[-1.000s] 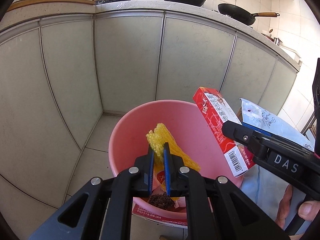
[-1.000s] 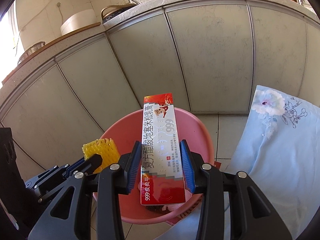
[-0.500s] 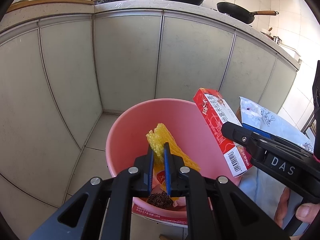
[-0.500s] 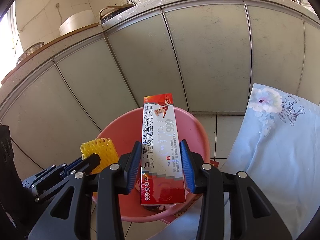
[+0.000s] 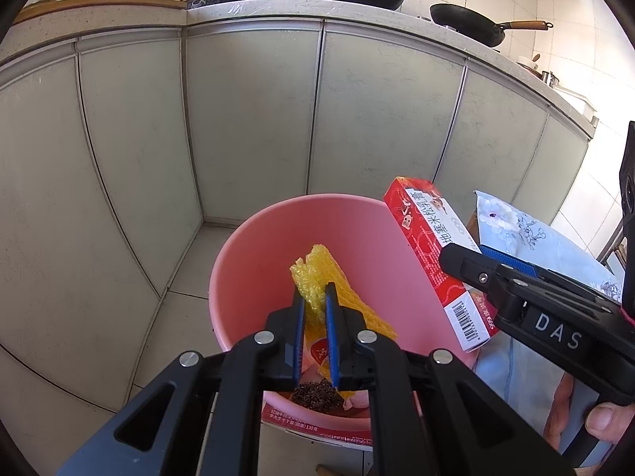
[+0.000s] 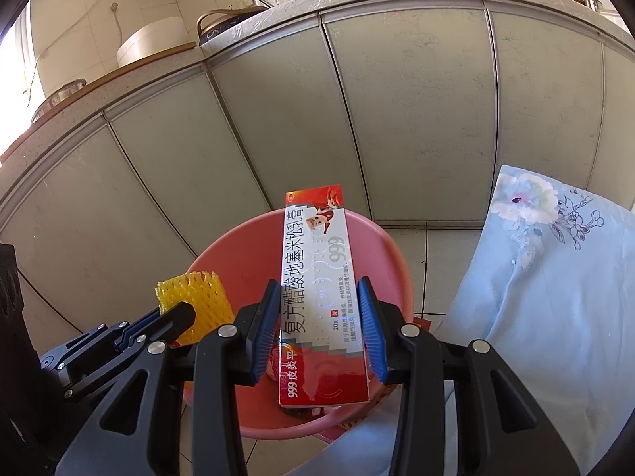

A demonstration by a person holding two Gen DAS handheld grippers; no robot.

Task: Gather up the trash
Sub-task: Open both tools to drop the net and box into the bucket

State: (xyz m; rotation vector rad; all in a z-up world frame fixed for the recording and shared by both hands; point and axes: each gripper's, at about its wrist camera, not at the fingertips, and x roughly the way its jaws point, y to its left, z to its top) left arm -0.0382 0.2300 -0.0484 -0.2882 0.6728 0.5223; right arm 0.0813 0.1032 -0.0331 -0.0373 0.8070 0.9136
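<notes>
Nothing has moved: my left gripper (image 5: 315, 309) stays pinched on the yellow netting (image 5: 337, 289) and my right gripper (image 6: 323, 325) stays clamped on the red box (image 6: 317, 277), both over the pink bin (image 5: 254, 277) at lower centre, so I judge both ready to drop.

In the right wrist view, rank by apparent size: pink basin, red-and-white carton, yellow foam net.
1. Pink basin
2. Red-and-white carton, though it is held nearer the camera, which inflates it
3. Yellow foam net, partly hidden by the left gripper

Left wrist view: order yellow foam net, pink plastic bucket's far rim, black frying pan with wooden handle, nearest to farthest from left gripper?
1. Yellow foam net: clamped in the left gripper.
2. Pink plastic bucket's far rim: just beyond, below.
3. Black frying pan with wooden handle: on the countertop, upper right.
</notes>
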